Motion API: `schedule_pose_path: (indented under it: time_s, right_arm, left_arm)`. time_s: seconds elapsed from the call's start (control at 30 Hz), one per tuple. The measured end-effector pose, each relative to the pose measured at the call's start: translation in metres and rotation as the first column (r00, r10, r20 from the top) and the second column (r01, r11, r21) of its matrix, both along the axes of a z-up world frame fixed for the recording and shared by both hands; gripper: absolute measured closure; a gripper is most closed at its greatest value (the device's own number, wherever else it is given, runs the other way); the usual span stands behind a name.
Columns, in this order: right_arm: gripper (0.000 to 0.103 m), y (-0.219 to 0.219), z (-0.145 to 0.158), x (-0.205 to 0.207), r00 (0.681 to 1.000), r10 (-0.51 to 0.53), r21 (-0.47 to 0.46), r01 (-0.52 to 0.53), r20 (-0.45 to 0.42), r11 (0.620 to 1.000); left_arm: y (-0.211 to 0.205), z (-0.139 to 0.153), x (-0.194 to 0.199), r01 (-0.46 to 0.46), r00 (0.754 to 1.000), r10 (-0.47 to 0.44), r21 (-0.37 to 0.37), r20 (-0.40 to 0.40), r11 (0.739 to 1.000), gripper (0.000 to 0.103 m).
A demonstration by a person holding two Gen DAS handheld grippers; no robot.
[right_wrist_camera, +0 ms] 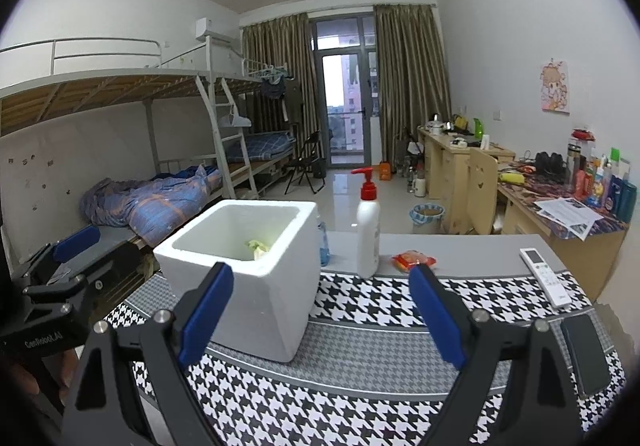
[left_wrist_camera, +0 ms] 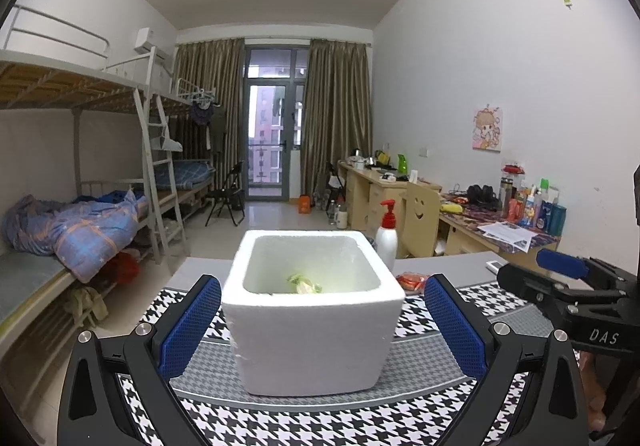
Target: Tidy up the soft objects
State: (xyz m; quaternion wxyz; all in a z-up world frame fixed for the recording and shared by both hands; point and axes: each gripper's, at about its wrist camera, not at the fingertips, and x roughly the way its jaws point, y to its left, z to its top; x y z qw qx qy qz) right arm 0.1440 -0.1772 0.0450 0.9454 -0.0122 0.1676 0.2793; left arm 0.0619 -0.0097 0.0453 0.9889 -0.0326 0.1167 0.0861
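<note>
A white foam box (left_wrist_camera: pixel 312 330) stands on the houndstooth cloth (left_wrist_camera: pixel 304 426), just ahead of my left gripper (left_wrist_camera: pixel 323 282). Its blue pads (left_wrist_camera: pixel 192 326) are spread wide to either side of the box and do not press on it. A crumpled green-yellow soft thing (left_wrist_camera: pixel 304 284) lies in the bottom of the box (right_wrist_camera: pixel 248 286). My right gripper (right_wrist_camera: pixel 320 272) is open and empty, right of the box. Its right finger points toward an orange-red soft packet (right_wrist_camera: pixel 414 260) on the grey table. Each gripper shows at the edge of the other's view, the right gripper (left_wrist_camera: pixel 568 270) and the left gripper (right_wrist_camera: pixel 68 258).
A white pump bottle (right_wrist_camera: pixel 368 230) with a red top stands behind the cloth, and a blue bottle (right_wrist_camera: pixel 324 246) is behind the box. A white remote (right_wrist_camera: pixel 546 276) and a black phone (right_wrist_camera: pixel 586 354) lie at the right. Bunk beds stand left, cluttered desks right.
</note>
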Motion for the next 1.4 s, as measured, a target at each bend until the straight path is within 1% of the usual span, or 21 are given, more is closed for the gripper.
schedule_pose_path:
  time_s: [0.23, 0.53, 0.6, 0.63, 0.8, 1.03, 1.4]
  right_arm:
    - [0.01, -0.014, -0.007, -0.002, 1.0, -0.011, 0.015, 0.011, -0.013, 1.0]
    - [0.01, -0.025, -0.019, -0.013, 0.998, -0.042, 0.033, 0.04, 0.038, 0.999]
    - [0.005, -0.026, -0.021, -0.013, 0.999, -0.035, 0.039, 0.034, 0.033, 0.999]
    - [0.004, -0.027, -0.023, -0.013, 0.999, -0.036, 0.043, 0.035, 0.031, 0.998]
    - [0.003, -0.027, -0.028, -0.018, 0.998, -0.041, 0.034, 0.039, 0.045, 0.999]
    - [0.003, -0.023, -0.036, -0.022, 0.998, -0.043, 0.023, 0.042, 0.037, 0.999]
    - [0.003, -0.024, -0.036, -0.024, 0.998, -0.045, 0.023, 0.045, 0.039, 0.999]
  left_arm:
    - [-0.011, -0.01, -0.002, 0.013, 1.0, -0.013, 0.008, -0.005, 1.0, 0.001]
    - [-0.018, -0.019, -0.005, 0.032, 0.999, -0.032, -0.006, 0.005, 0.999, 0.001]
    - [-0.02, -0.02, -0.007, 0.03, 1.0, -0.03, -0.006, 0.006, 1.0, 0.001]
    - [-0.021, -0.021, -0.008, 0.029, 1.0, -0.029, -0.004, 0.008, 1.0, 0.001]
    - [-0.026, -0.024, -0.009, 0.033, 0.999, -0.033, 0.006, 0.007, 0.999, 0.001]
    - [-0.028, -0.025, -0.018, 0.016, 1.0, -0.016, 0.018, 0.019, 1.0, 0.001]
    - [-0.024, -0.03, -0.019, 0.015, 1.0, -0.015, 0.01, -0.006, 1.0, 0.001]
